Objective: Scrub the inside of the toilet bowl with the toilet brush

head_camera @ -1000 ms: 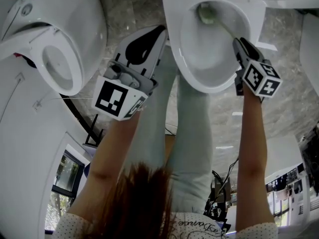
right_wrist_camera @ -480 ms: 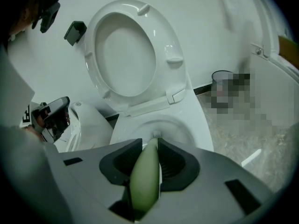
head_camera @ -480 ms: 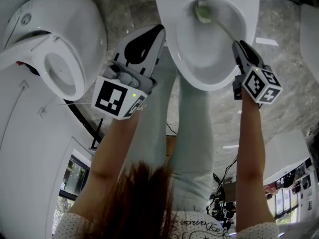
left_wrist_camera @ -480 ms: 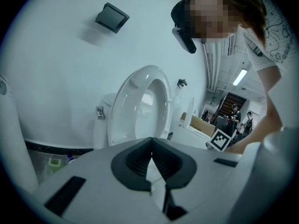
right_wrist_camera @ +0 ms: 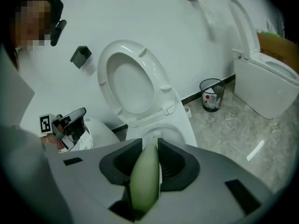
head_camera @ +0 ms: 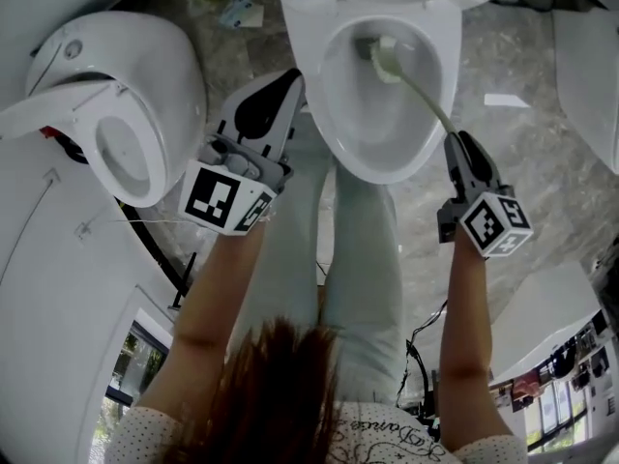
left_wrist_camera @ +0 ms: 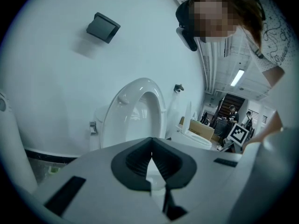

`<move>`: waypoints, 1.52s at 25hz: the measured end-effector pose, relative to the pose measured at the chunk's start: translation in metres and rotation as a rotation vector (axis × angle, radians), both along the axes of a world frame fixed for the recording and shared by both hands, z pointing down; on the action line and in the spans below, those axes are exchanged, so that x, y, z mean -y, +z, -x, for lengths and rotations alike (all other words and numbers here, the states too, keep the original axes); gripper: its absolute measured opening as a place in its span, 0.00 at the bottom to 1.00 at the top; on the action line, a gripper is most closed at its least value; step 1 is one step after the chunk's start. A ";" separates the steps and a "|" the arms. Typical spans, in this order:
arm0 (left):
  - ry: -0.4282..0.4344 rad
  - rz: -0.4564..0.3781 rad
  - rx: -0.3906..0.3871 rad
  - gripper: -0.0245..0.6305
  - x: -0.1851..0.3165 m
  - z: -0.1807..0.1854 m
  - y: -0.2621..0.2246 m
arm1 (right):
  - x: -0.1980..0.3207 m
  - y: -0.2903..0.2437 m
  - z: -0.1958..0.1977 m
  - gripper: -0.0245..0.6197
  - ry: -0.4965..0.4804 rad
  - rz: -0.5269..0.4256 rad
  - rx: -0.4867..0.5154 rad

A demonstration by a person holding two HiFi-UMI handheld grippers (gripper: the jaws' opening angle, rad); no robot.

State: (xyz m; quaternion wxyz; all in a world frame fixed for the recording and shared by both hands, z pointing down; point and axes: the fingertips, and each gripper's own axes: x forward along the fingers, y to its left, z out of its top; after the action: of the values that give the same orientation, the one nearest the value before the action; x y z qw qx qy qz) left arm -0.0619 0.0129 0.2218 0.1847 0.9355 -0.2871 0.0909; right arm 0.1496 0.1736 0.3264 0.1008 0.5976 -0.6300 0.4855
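— Moved: right gripper [head_camera: 456, 153] drawn back from toilet bowl [head_camera: 334, 124] rim.
— Jaws?
— Right: clamped on toilet brush [head_camera: 411, 83] handle, head inside bowl, far end. Left gripper [head_camera: 286, 87]: jaws together, empty, beside bowl.

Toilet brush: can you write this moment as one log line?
right gripper: shut on toilet brush | toilet brush: head inside toilet bowl | left gripper: shut, empty

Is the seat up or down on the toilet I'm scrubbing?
Up. In the right gripper view the seat stands raised against the wall, above the open bowl that the toilet brush reaches into.
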 end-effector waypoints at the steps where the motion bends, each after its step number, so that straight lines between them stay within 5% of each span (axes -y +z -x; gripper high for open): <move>1: -0.002 -0.003 -0.002 0.04 -0.003 -0.002 -0.006 | -0.007 -0.009 -0.003 0.22 0.010 -0.003 0.003; 14: -0.064 -0.089 -0.012 0.04 -0.017 0.000 -0.107 | -0.013 -0.121 -0.018 0.22 0.030 -0.119 0.000; 27: -0.101 -0.178 -0.058 0.04 -0.032 0.007 -0.212 | -0.010 -0.249 -0.007 0.22 -0.114 -0.321 -0.097; 38: -0.082 -0.187 -0.082 0.04 -0.054 0.008 -0.264 | -0.015 -0.341 -0.002 0.22 -0.130 -0.509 -0.154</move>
State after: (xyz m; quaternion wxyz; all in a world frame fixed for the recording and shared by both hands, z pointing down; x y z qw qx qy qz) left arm -0.0700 0.0669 -0.0417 0.1117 0.9391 -0.3244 0.0177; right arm 0.1519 0.1884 -0.0148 0.0258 0.5971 -0.7594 0.2571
